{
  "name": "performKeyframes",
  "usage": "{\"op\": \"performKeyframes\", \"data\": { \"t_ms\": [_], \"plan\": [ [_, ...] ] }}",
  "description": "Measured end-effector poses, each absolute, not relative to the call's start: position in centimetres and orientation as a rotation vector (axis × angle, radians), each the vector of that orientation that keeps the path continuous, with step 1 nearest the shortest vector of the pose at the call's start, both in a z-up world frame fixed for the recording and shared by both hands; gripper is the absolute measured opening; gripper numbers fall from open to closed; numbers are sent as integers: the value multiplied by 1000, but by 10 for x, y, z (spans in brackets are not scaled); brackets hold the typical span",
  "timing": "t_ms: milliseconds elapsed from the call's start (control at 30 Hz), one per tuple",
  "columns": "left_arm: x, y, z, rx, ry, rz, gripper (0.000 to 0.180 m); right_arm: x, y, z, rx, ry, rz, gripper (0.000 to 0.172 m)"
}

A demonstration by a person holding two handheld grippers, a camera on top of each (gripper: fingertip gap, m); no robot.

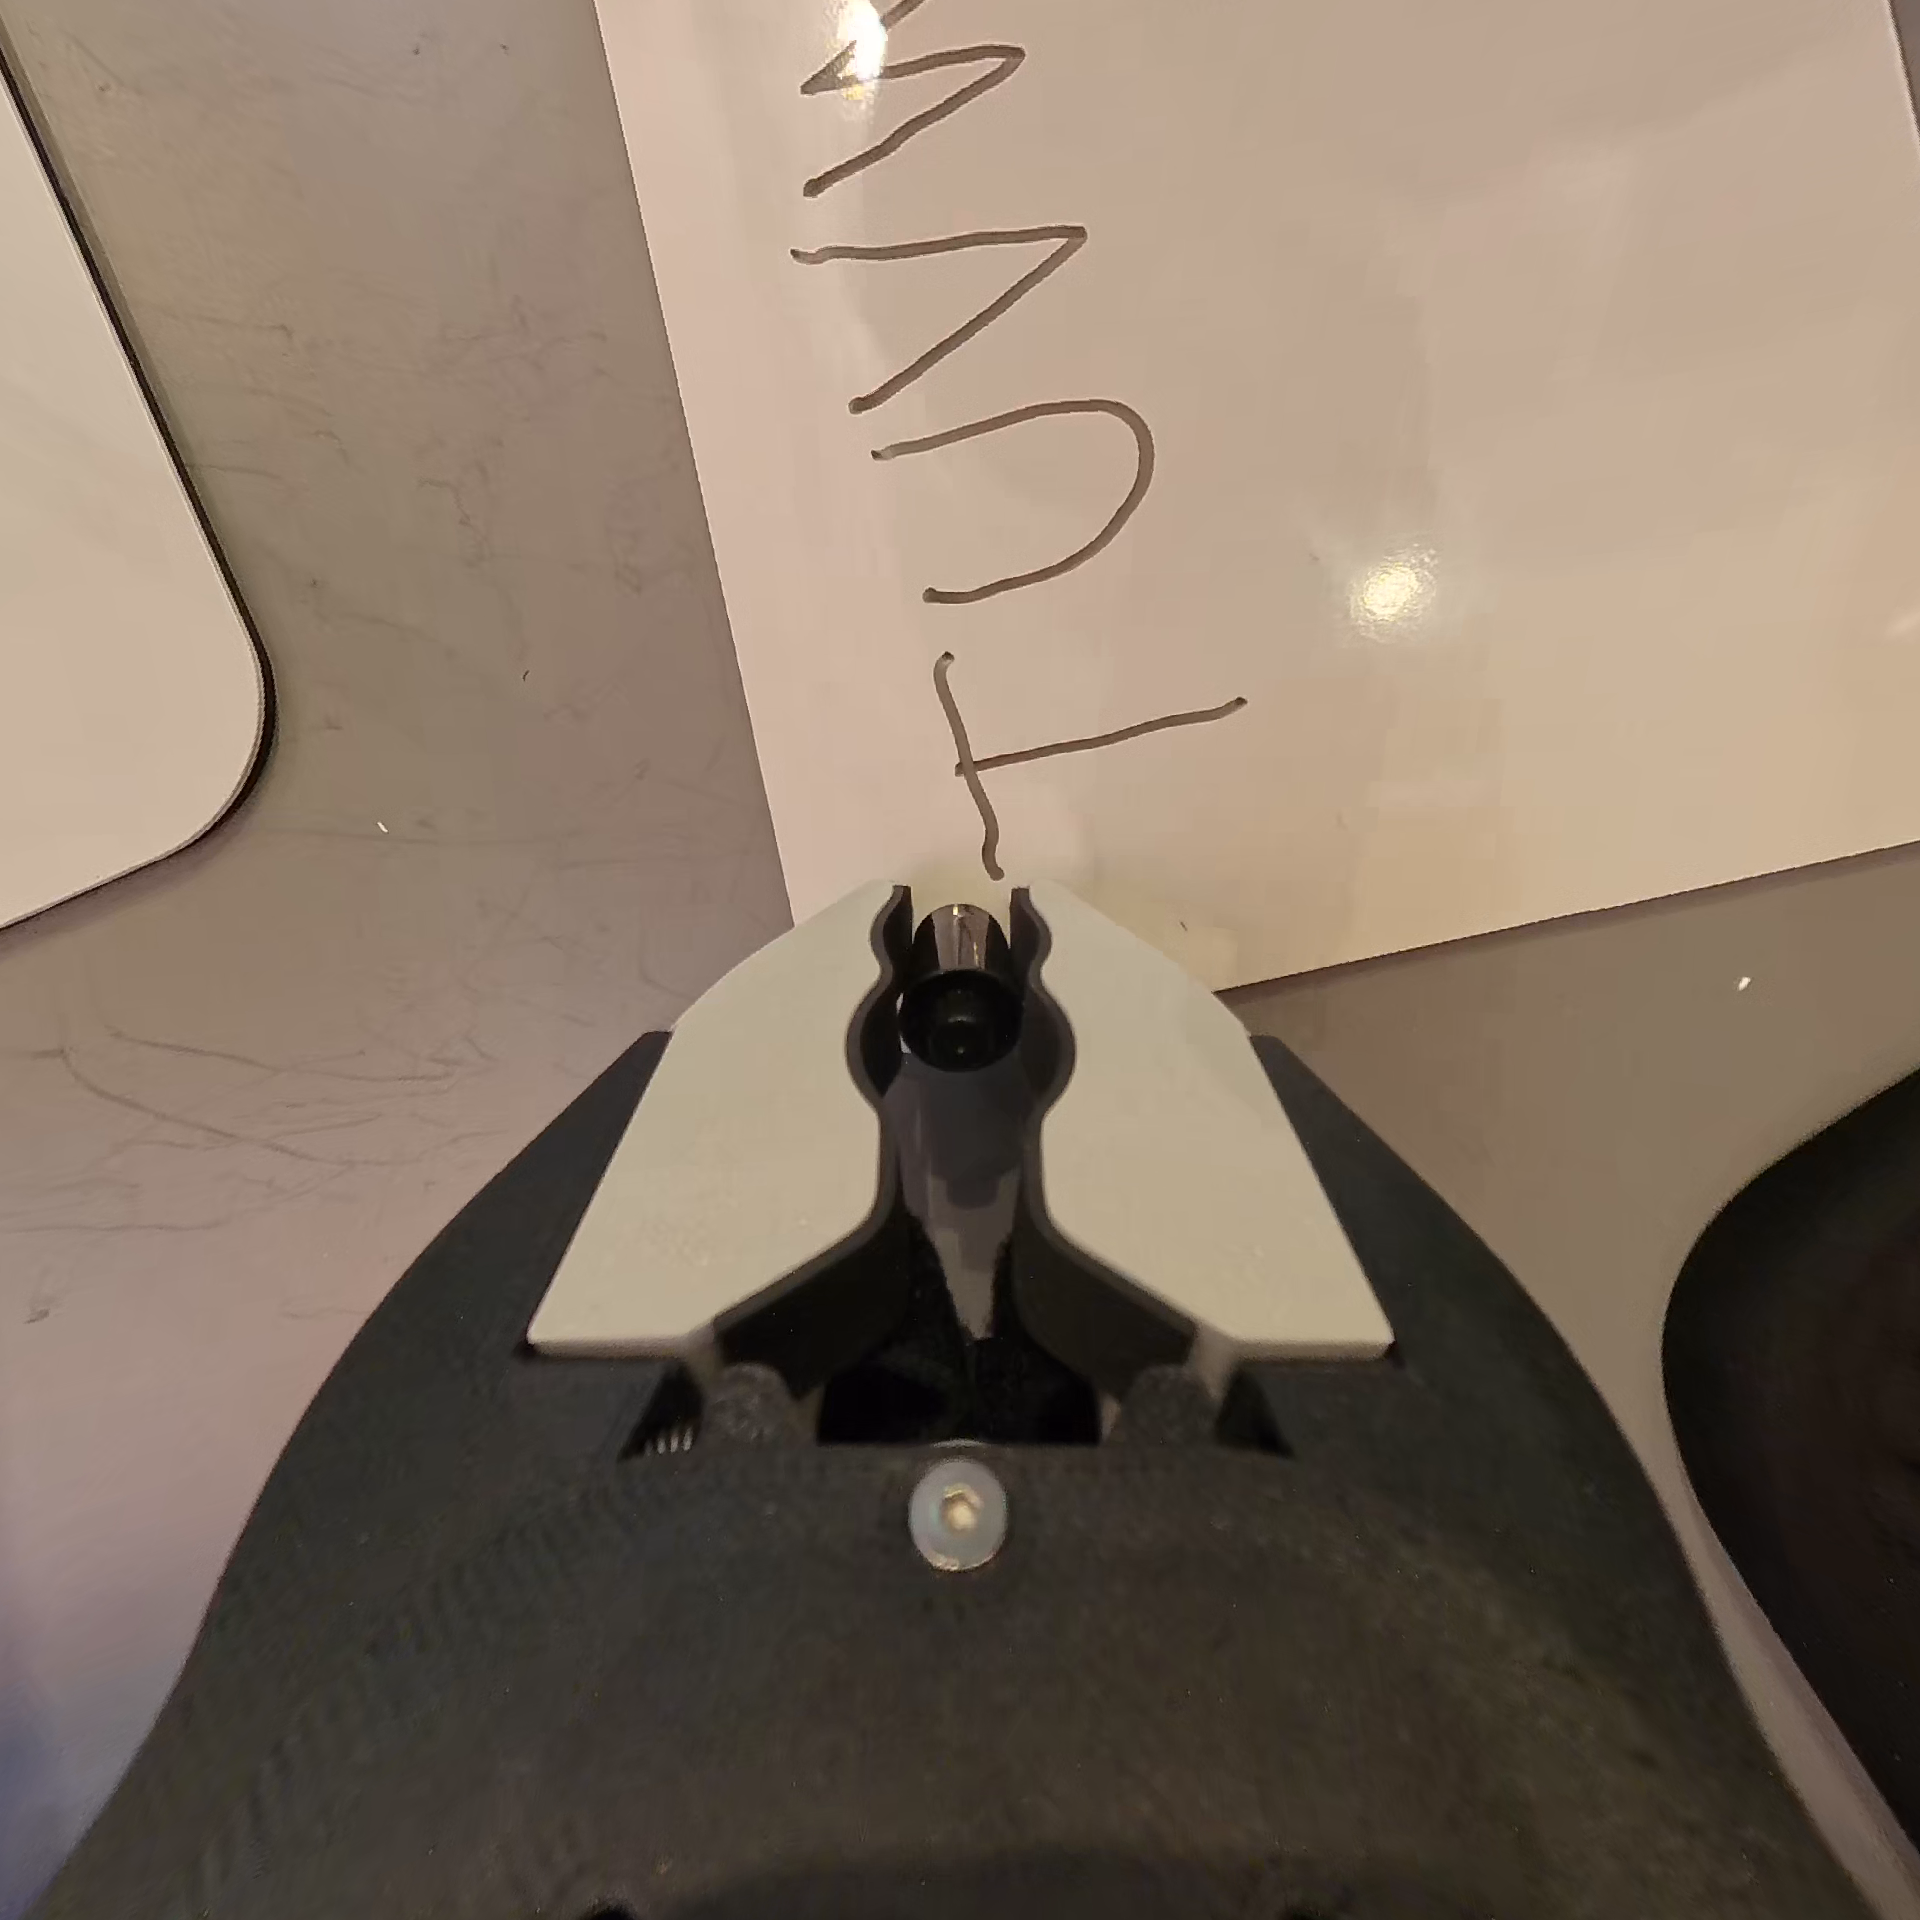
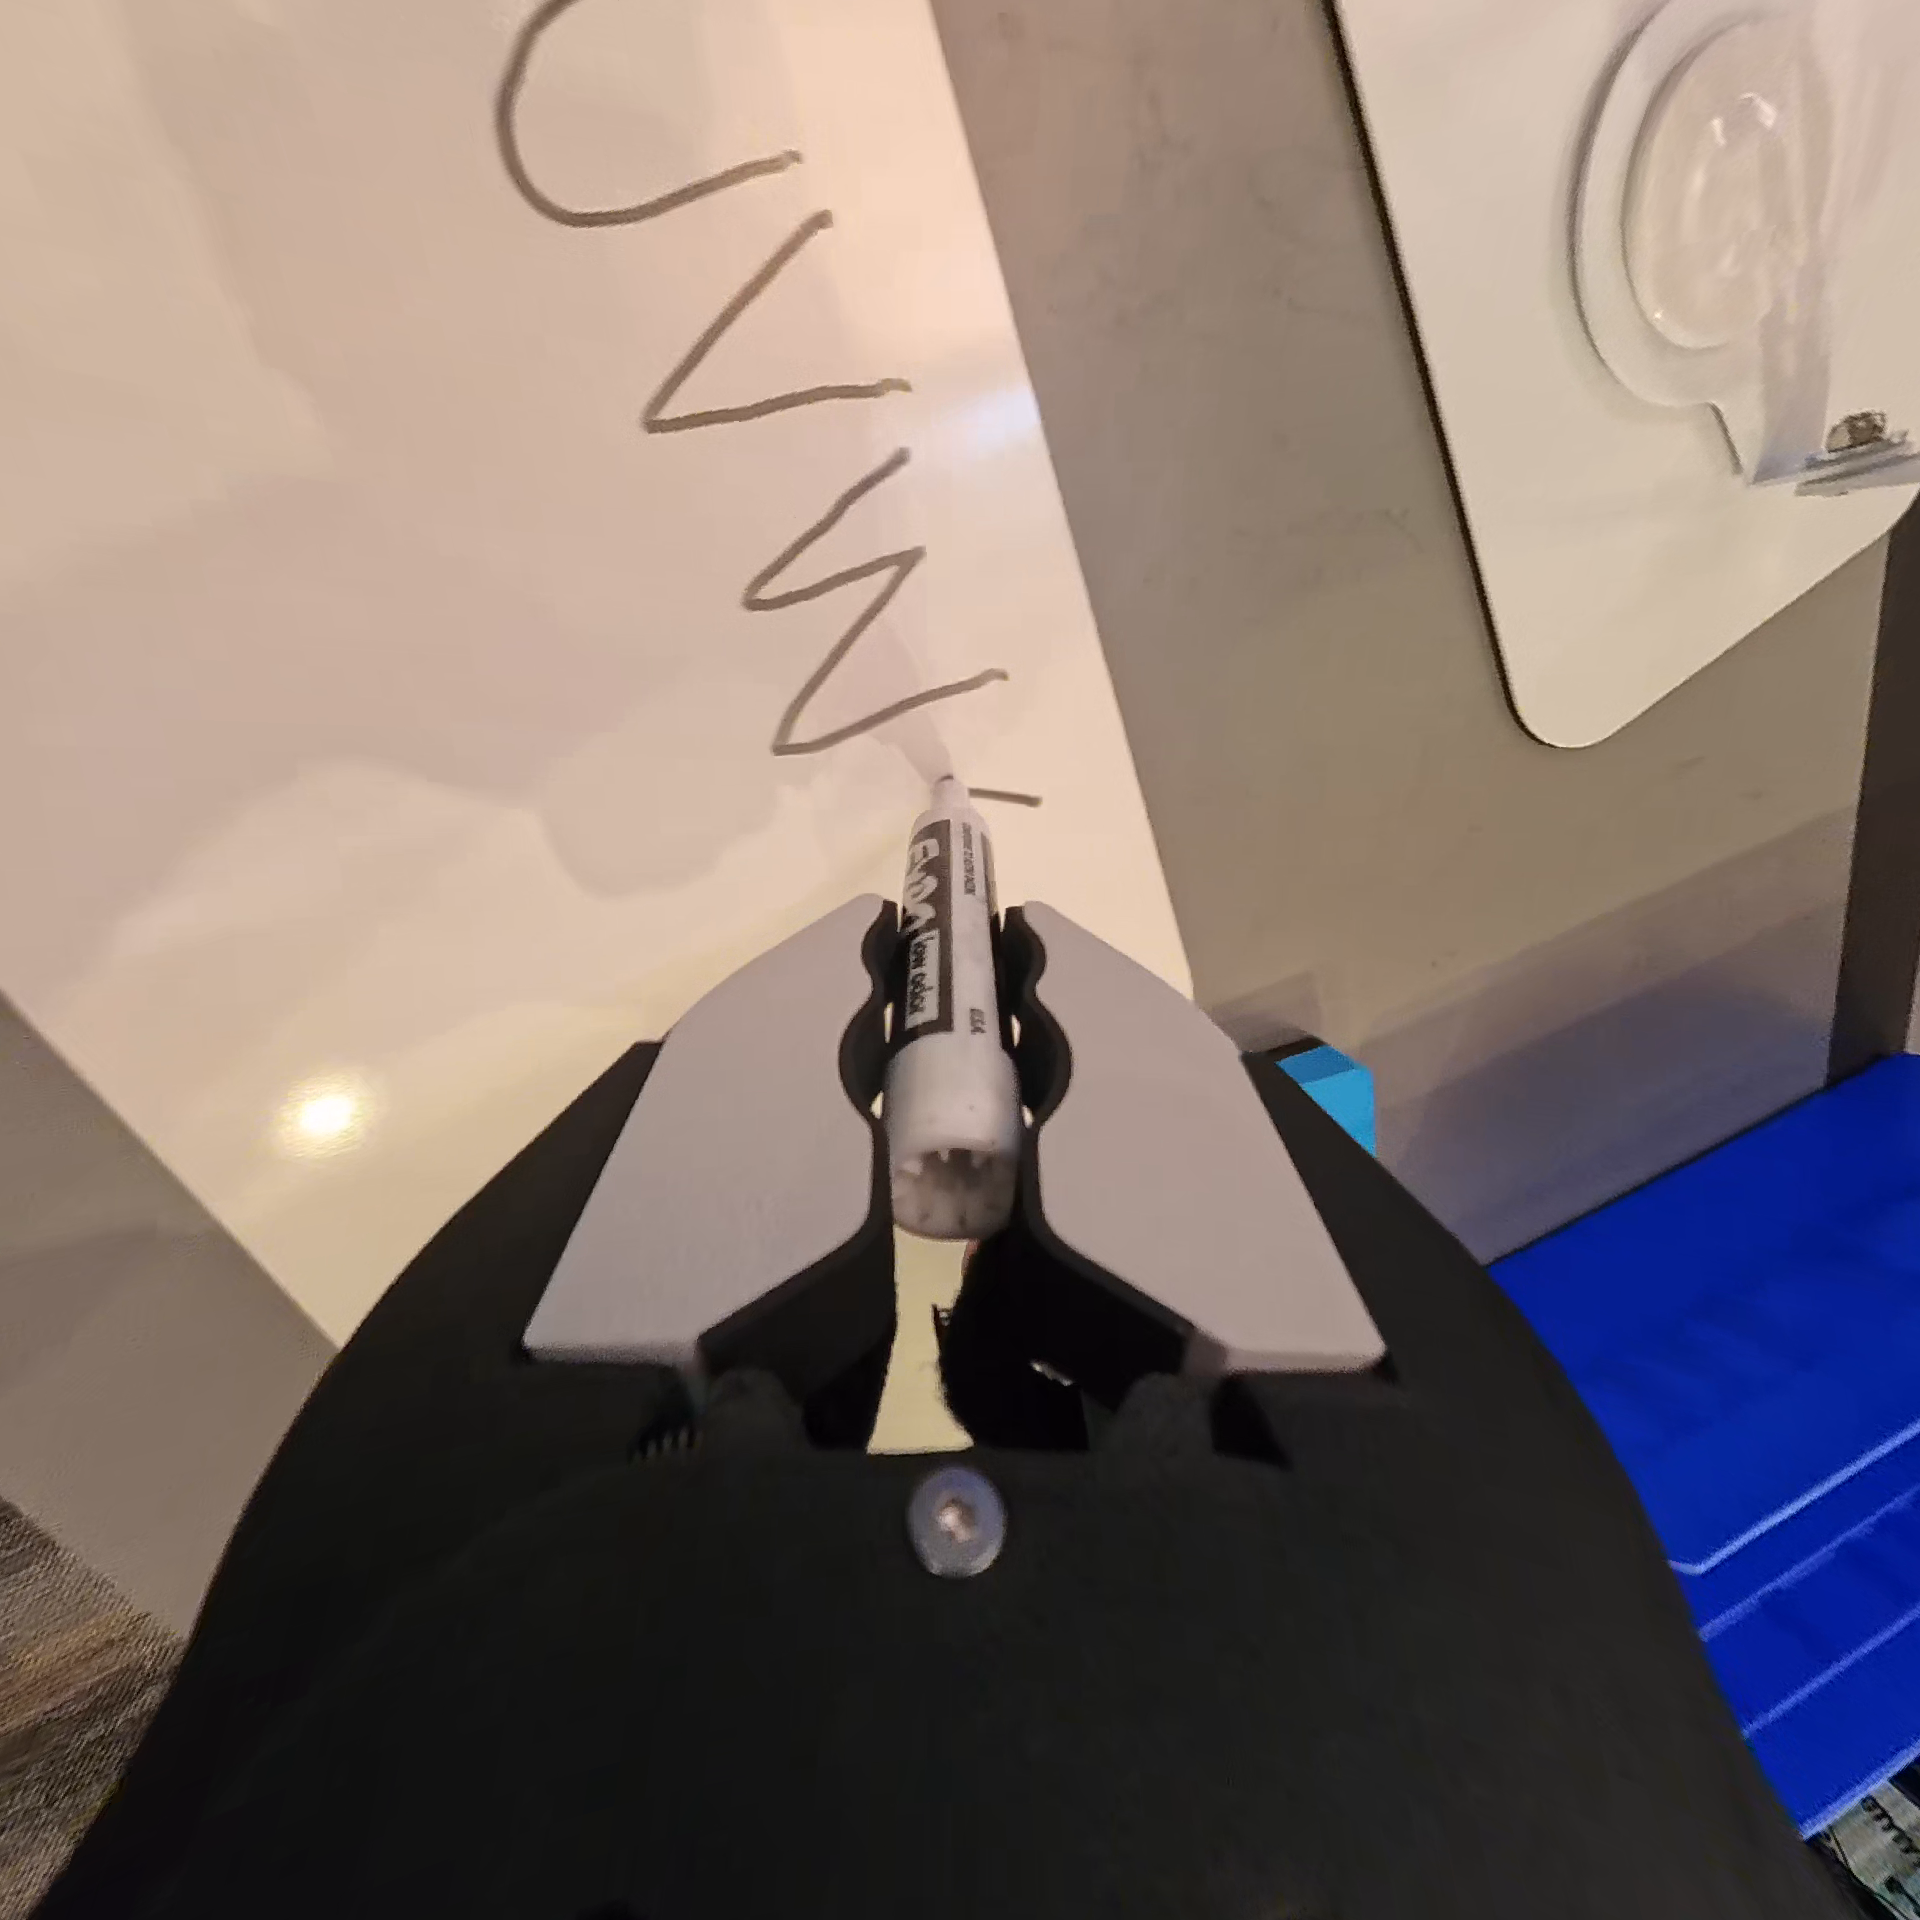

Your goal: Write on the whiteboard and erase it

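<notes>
Pale grey fingers of the right gripper pinch a white dry-erase marker, its tip touching the glossy white whiteboard beside grey handwritten strokes. Left gripper pinches a black marker cap at the whiteboard's lower edge.

A glossy white whiteboard carries dark grey hand-drawn strokes and warm yellowish glints of light, against a mottled grey surface veined with faint darker scuffs. The left gripper, pale grey fingers on a textured black body, grips a shiny black marker cap. The right gripper, in the same grey and black, clamps a smudged white marker with a black-and-white label. To the right lie bright blue bins; a white panel edged in black bears a clear suction cup. Mottled grey-brown carpet fills one corner.
</notes>
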State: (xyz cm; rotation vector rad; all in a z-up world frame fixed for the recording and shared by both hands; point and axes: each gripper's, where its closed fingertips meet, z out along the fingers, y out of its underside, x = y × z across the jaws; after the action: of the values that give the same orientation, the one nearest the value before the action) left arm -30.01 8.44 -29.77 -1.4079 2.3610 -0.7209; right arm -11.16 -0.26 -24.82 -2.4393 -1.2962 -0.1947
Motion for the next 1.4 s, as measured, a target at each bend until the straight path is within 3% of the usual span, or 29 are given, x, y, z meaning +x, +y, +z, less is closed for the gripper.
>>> {"op": "performKeyframes", "data": {
  "t_ms": [267, 700, 1100, 1400],
  "plan": [
    [-300, 84, -298, -1407, 2362, -714, 19, -133, -27, -247, -2421, -1336, -167, 20],
    [-300, 84, -298, -1408, 2360, -719, 19, -117, 15, -249, -2400, -1312, -241, 21],
    [-300, 84, -298, -1407, 2362, -712, 18, -94, -42, -248, -2506, -1287, -264, 20],
    [-300, 84, -298, -1407, 2362, -708, 18, -83, -9, -232, -2438, -1167, -292, 21]
  ]
}}
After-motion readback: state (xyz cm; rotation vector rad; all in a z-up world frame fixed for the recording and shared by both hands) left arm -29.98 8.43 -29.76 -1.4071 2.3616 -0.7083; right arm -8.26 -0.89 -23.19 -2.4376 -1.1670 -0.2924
